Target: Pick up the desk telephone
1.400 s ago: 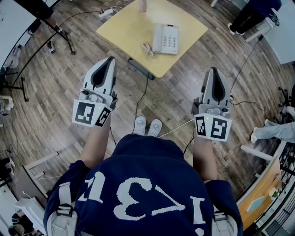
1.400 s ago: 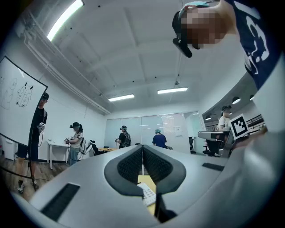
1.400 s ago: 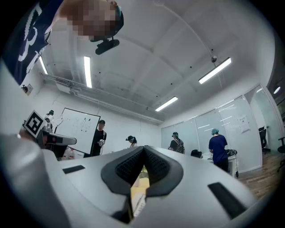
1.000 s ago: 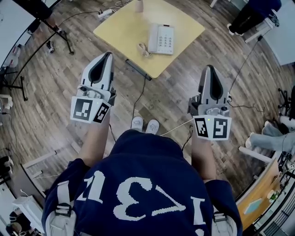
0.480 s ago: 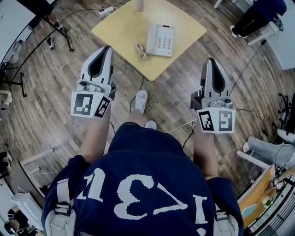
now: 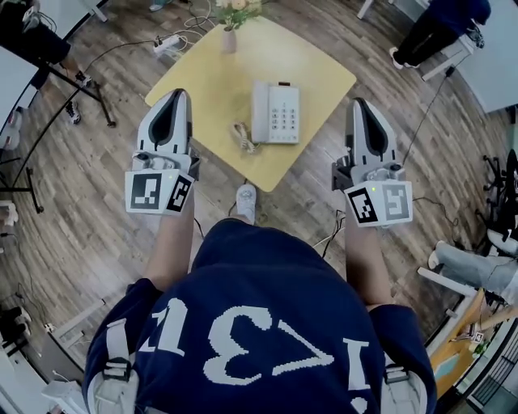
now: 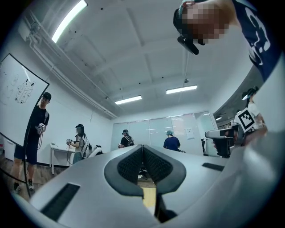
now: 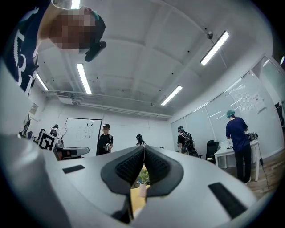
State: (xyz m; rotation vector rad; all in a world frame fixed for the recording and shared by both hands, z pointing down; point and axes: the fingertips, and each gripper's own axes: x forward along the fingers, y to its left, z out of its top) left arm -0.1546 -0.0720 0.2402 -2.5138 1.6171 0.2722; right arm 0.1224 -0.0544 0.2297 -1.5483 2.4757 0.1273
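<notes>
A white desk telephone (image 6: pixel 273 112) with a grey keypad lies near the front corner of a square yellow table (image 6: pixel 218 77); its coiled cord (image 6: pixel 242 137) trails off its left side. My left gripper (image 6: pixel 174 101) hovers over the table's left edge, to the left of the phone, shut and holding nothing. My right gripper (image 6: pixel 362 109) hangs off the table's right edge, also shut and holding nothing. In the left gripper view (image 7: pixel 143 156) and the right gripper view (image 8: pixel 143 160) the dark pads meet, with a strip of yellow tabletop below them.
A small vase of flowers (image 6: pixel 231 20) stands at the table's far corner. A power strip (image 6: pixel 168 44) and cables lie on the wood floor. Other people stand about the room (image 7: pixel 35 133) (image 8: pixel 236 138). A tripod leg (image 6: pixel 73 85) is at the left.
The person has stepped toward the table. Both grippers now sit level with the phone on either side; before they were well short of the table. Both stayed shut.
</notes>
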